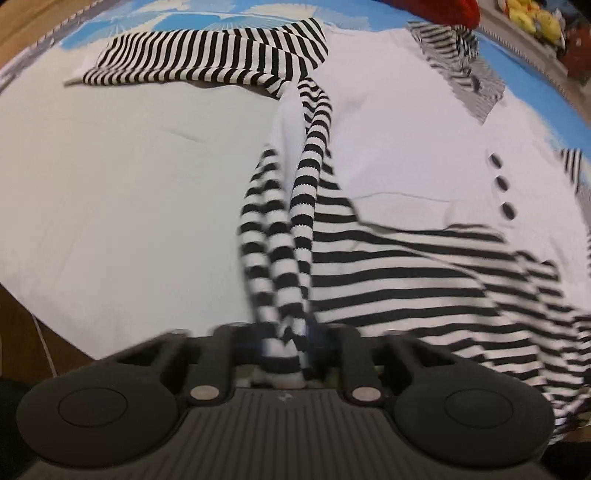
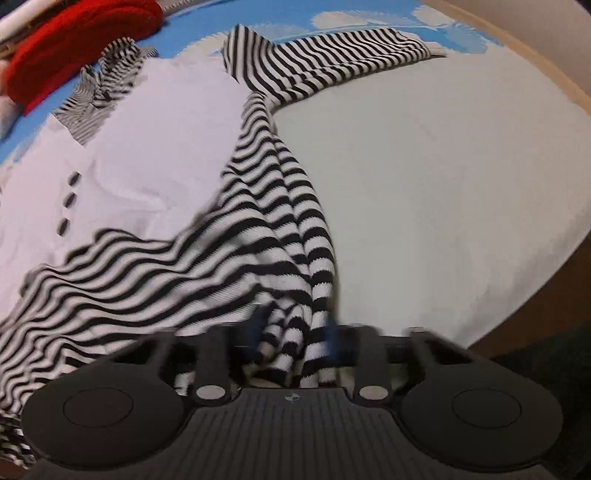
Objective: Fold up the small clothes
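Note:
A black-and-white striped garment [image 1: 406, 266] with a white front panel and three dark buttons [image 1: 501, 182] lies on a white cloth. My left gripper [image 1: 284, 343] is shut on a bunched striped hem edge that rises up into its jaws. In the right wrist view the same striped garment [image 2: 155, 266] spreads to the left, and my right gripper [image 2: 295, 339] is shut on another bunched part of its hem. One striped sleeve [image 1: 199, 59] stretches out flat at the far left; the other sleeve [image 2: 332, 51] stretches to the far right. The fingertips are blurred and partly hidden by fabric.
The white cloth [image 1: 110, 184] covers a blue patterned mat [image 2: 207, 22]. A red knitted item [image 2: 74, 40] lies at the far edge beside a crumpled finely striped piece [image 2: 99, 85]. Yellow soft toys [image 1: 532, 18] sit beyond the mat. Brown floor [image 2: 546, 306] borders the cloth.

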Tool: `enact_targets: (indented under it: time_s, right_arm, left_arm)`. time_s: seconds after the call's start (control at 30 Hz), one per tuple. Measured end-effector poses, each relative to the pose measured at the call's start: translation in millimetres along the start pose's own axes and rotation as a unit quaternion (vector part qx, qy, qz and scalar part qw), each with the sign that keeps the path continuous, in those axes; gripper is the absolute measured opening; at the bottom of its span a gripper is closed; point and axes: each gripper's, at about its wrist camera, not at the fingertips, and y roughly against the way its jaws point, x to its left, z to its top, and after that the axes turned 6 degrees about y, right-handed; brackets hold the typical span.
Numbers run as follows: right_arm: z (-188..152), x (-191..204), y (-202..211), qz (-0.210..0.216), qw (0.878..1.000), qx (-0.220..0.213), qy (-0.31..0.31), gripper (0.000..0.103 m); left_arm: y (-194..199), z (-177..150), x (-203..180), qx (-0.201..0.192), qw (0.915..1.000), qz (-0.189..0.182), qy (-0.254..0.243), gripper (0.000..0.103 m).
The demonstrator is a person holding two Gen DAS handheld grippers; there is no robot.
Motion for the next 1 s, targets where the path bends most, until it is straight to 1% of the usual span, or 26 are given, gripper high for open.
enact_targets:
  time_s: [0.1, 0.17, 0.23, 0.27, 0.3, 0.33, 0.37, 0.43, 0.47, 0.5, 0.53, 0.57, 0.6, 0.63, 0.67, 0.7, 0.73, 0.77, 0.8, 0.87, 0.97, 1.0]
  right_arm:
    - [3, -8, 12, -0.011, 0.999, -0.034, -0.012, 0.011]
    - [4, -10, 12, -0.028, 0.999, -0.043, -0.006, 0.010]
    - [0, -8, 5, -0.038, 0.999, -0.027, 0.010, 0.011]
    - [-2, -5, -1, -0.035, 0.999, -0.009, 0.021, 0.011]
    - [-4, 0, -7, -0.029, 0.999, 0.008, 0.037, 0.014]
    - [-5, 5, -8, -0.031, 0.998, 0.012, 0.049, 0.015]
    - [-6, 9, -5, -0.037, 0.998, 0.009, 0.055, 0.021]
    - [-2, 10, 7, -0.037, 0.998, -0.014, 0.050, 0.036]
    - [0, 8, 14, -0.034, 0.998, -0.030, 0.045, 0.040]
    - [1, 6, 20, -0.033, 0.998, -0.047, 0.040, 0.047]
    - [2, 5, 25, -0.033, 0.997, -0.060, 0.039, 0.048]
    - [2, 6, 25, -0.032, 0.997, -0.065, 0.041, 0.048]
    - [2, 6, 21, -0.028, 0.997, -0.057, 0.043, 0.049]
    - [1, 4, 15, -0.022, 0.998, -0.037, 0.042, 0.050]
    - [-1, 3, 5, -0.017, 0.999, -0.007, 0.040, 0.051]
    - [-5, 2, -6, -0.018, 0.999, 0.030, 0.039, 0.051]
    - [-9, 2, -10, -0.023, 0.998, 0.049, 0.038, 0.051]
    - [-10, 1, -9, -0.028, 0.998, 0.044, 0.036, 0.053]
    - [-8, 2, -5, -0.034, 0.998, 0.039, 0.041, 0.055]
    - [-5, 4, 7, -0.032, 0.998, 0.014, 0.051, 0.055]
    - [-1, 5, 28, -0.035, 0.997, -0.038, 0.053, 0.056]
    - [1, 5, 32, -0.036, 0.996, -0.053, 0.055, 0.056]
  left_arm:
    - [17, -4, -2, -0.004, 0.9998, -0.019, 0.010, 0.011]
    - [18, -6, 0, 0.009, 0.9994, -0.029, 0.018, 0.011]
    - [11, -6, 11, 0.034, 0.9983, -0.018, 0.043, 0.012]
    - [9, -6, 19, 0.044, 0.9969, -0.011, 0.064, 0.014]
    - [8, -3, 22, 0.047, 0.9962, -0.007, 0.073, 0.020]
    - [10, 0, 20, 0.044, 0.9965, -0.001, 0.072, 0.024]
    - [16, 2, 17, 0.032, 0.9975, 0.003, 0.063, 0.027]
    - [34, 4, 5, -0.014, 0.9993, 0.010, 0.034, 0.031]
    - [44, 4, -3, -0.045, 0.9988, 0.016, 0.012, 0.036]
    - [55, 3, -12, -0.078, 0.9967, 0.018, -0.015, 0.041]
    - [65, 1, -21, -0.103, 0.9938, 0.013, -0.038, 0.042]
    - [69, -2, -26, -0.114, 0.9922, 0.003, -0.051, 0.042]
    - [71, -3, -34, -0.114, 0.9913, -0.017, -0.063, 0.042]
    - [68, -4, -37, -0.103, 0.9919, -0.033, -0.066, 0.042]
    - [62, -3, -38, -0.078, 0.9938, -0.052, -0.060, 0.042]
    - [51, -4, -38, -0.039, 0.9959, -0.067, -0.047, 0.042]
    - [36, -7, -36, 0.008, 0.9969, -0.072, -0.032, 0.043]
    - [24, -8, -35, 0.042, 0.9968, -0.064, -0.025, 0.043]
    - [15, -10, -34, 0.063, 0.9967, -0.046, -0.023, 0.042]
    - [23, -10, -40, 0.040, 0.9979, -0.033, -0.039, 0.044]
    - [42, -7, -48, -0.010, 0.9977, -0.027, -0.061, 0.063]
    - [47, -6, -50, -0.022, 0.9973, -0.027, -0.064, 0.063]
